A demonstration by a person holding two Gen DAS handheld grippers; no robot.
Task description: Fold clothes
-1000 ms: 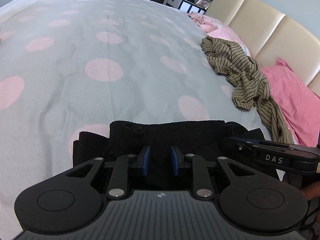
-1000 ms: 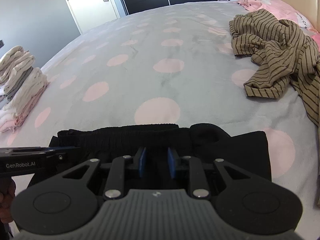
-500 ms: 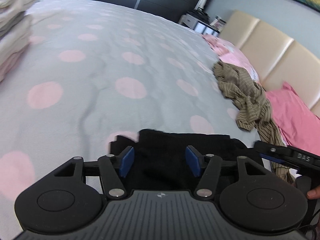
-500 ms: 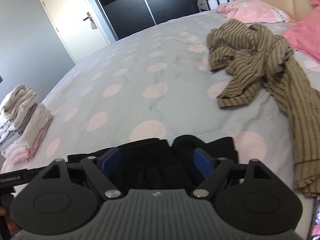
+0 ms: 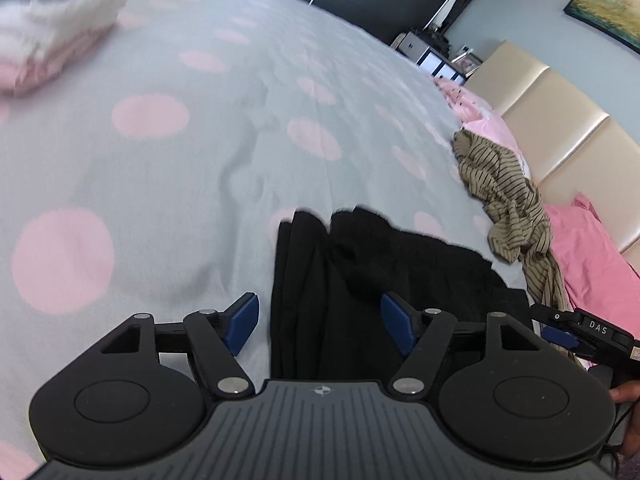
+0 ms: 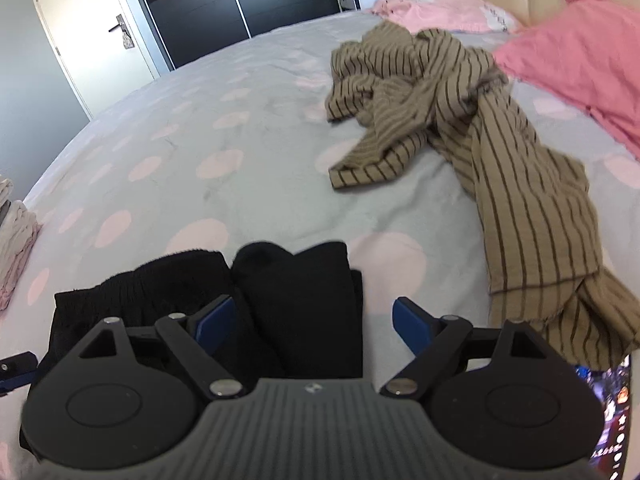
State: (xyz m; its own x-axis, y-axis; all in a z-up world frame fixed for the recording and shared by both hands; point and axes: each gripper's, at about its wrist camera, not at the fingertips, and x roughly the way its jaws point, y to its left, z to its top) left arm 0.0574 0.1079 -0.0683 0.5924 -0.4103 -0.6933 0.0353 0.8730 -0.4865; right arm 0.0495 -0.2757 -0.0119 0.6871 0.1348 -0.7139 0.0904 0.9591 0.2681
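A folded black garment (image 5: 360,280) lies on the grey bedspread with pink dots (image 5: 180,168), close in front of both grippers. It also shows in the right wrist view (image 6: 288,300). My left gripper (image 5: 320,320) is open and empty above the garment's left part. My right gripper (image 6: 308,320) is open and empty above its right part. A crumpled tan striped garment (image 6: 460,120) lies to the right, apart from the black one; it shows in the left wrist view too (image 5: 508,200).
A stack of folded pale clothes (image 5: 52,20) sits at the far left of the bed. Pink pillows (image 6: 580,60) and a beige headboard (image 5: 560,120) are on the right. A door (image 6: 92,32) and dark wardrobes stand beyond the bed.
Both grippers were shut on the black garment a second ago. They have opened, let it go on the bed, and lifted back a little, turning outwards.
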